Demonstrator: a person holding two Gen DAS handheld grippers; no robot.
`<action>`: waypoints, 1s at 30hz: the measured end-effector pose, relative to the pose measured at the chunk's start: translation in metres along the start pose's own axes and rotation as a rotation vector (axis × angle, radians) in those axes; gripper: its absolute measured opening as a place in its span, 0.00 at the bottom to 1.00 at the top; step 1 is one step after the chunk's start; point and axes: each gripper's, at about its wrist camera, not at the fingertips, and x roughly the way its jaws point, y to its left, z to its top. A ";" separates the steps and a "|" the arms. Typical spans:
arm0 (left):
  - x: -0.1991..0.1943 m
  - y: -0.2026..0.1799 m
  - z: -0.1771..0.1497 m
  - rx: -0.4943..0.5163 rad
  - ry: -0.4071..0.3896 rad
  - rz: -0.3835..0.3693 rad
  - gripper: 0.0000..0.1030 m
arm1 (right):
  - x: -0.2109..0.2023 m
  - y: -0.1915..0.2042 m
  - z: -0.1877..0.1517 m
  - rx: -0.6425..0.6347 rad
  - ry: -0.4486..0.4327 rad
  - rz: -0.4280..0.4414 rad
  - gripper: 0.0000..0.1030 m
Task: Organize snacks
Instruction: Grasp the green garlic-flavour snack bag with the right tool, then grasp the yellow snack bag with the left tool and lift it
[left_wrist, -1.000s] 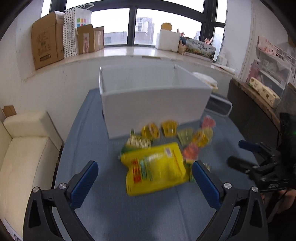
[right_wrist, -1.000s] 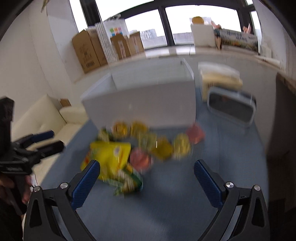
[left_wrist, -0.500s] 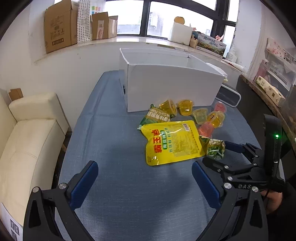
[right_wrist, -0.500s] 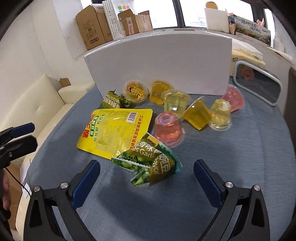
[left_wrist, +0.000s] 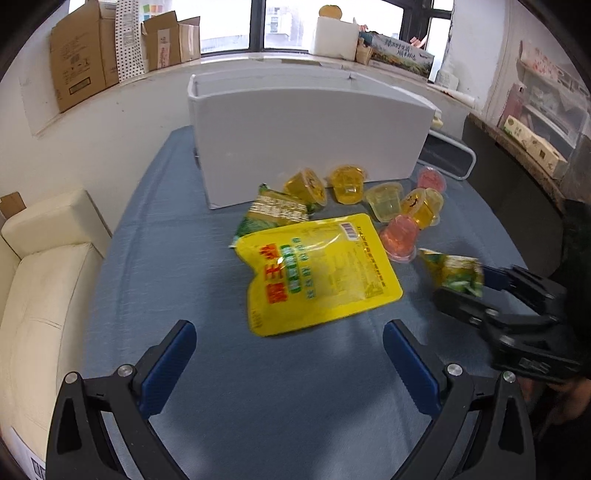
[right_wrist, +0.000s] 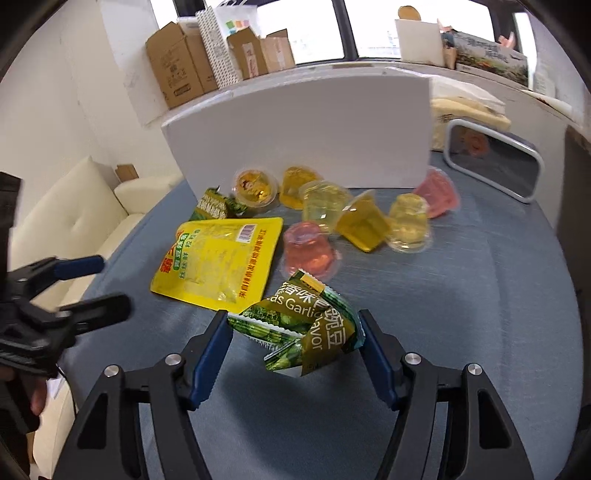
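Snacks lie on a blue tablecloth in front of a tall white box. A big yellow pouch lies flat, with a green packet behind it and several jelly cups beside it. My left gripper hangs open just short of the pouch, with nothing between its fingers. My right gripper is closing on a crumpled green pea packet, and its blue pads touch both sides of the packet. The left wrist view shows this packet between the right fingers.
A cream sofa stands left of the table. A grey-framed mirror lies at the back right beside the box. Cardboard boxes line the windowsill. A dark cabinet borders the right side. A hand grips the left tool.
Both grippers sank toward the snacks. The right jaws narrowed from wide open until they met the green pea packet. The left jaws stayed open.
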 end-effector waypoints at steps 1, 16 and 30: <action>0.005 -0.004 0.003 -0.005 0.007 0.003 1.00 | -0.004 -0.002 -0.001 0.007 -0.006 -0.001 0.70; 0.066 -0.050 0.035 -0.049 0.070 0.164 1.00 | -0.064 -0.039 -0.018 0.094 -0.096 -0.006 0.70; 0.059 -0.036 0.036 -0.053 -0.003 0.115 0.74 | -0.062 -0.047 -0.024 0.127 -0.096 0.014 0.70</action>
